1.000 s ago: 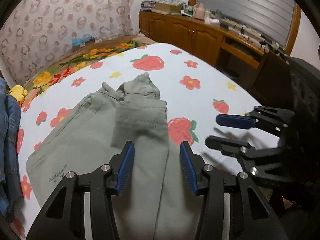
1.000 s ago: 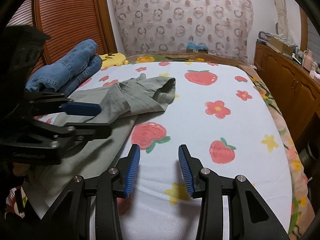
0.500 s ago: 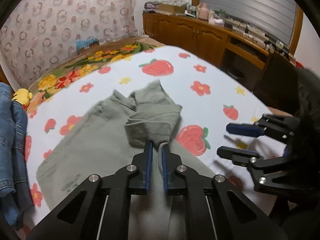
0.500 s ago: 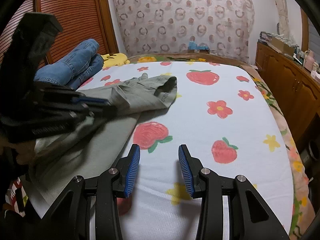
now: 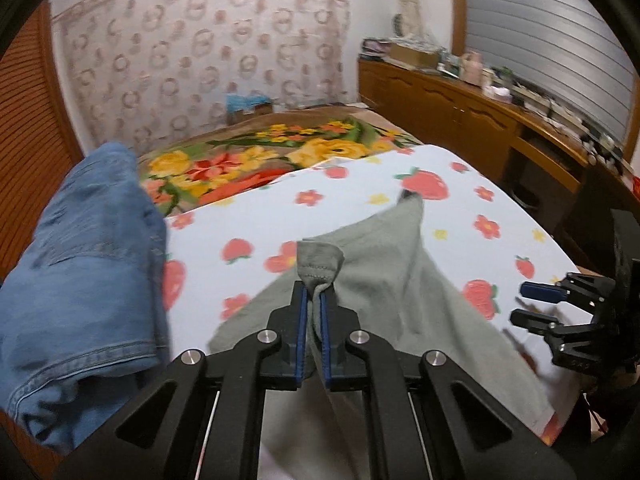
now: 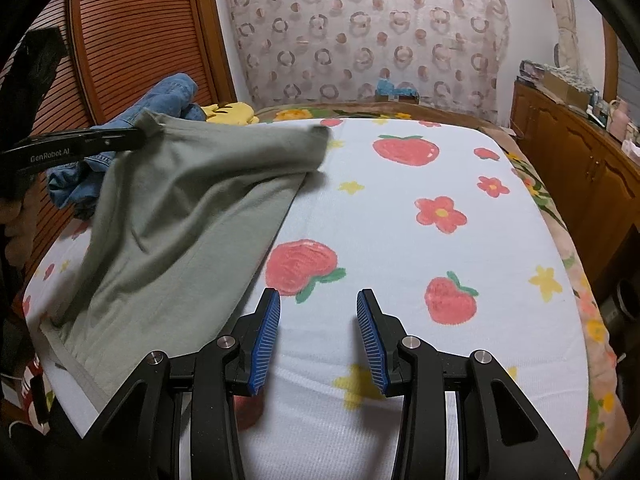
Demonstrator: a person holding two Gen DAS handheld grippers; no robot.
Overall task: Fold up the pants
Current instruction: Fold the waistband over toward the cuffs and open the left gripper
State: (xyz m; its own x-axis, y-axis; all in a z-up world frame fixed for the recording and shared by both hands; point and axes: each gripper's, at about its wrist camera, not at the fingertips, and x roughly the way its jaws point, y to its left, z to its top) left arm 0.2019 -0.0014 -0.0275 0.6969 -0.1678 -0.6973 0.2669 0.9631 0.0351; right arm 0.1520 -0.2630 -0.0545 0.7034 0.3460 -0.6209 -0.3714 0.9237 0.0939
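the left gripper is pinching a stitched hem of the grey-green pants, its blue pads pressed together on a fold of cloth at the lower centre of the left wrist view. the hem is bunching just above the fingertips, and the rest of the cloth is draping down and to the right across the strawberry sheet. in the right wrist view the same gripper is showing from the side at the upper left, holding the pants lifted by one corner, while the fabric is slanting down to the lower left of the frame, where its lower edge is lying on the sheet.

the right gripper is sitting with its jaws spread, nothing between them, over bare sheet at the lower centre of its own view, just right of the pants' edge and not touching the cloth. in the left wrist view it is appearing at the right edge, also spread.

further out, a pile of blue jeans is filling the left of the left wrist view, beside the pants. a floral blanket is lying past the sheet toward the upper centre. a wooden cabinet is running along the upper right, its top crowded with small items too blurred to name. a yellow soft thing is resting beside the jeans at the upper left of the right wrist view.
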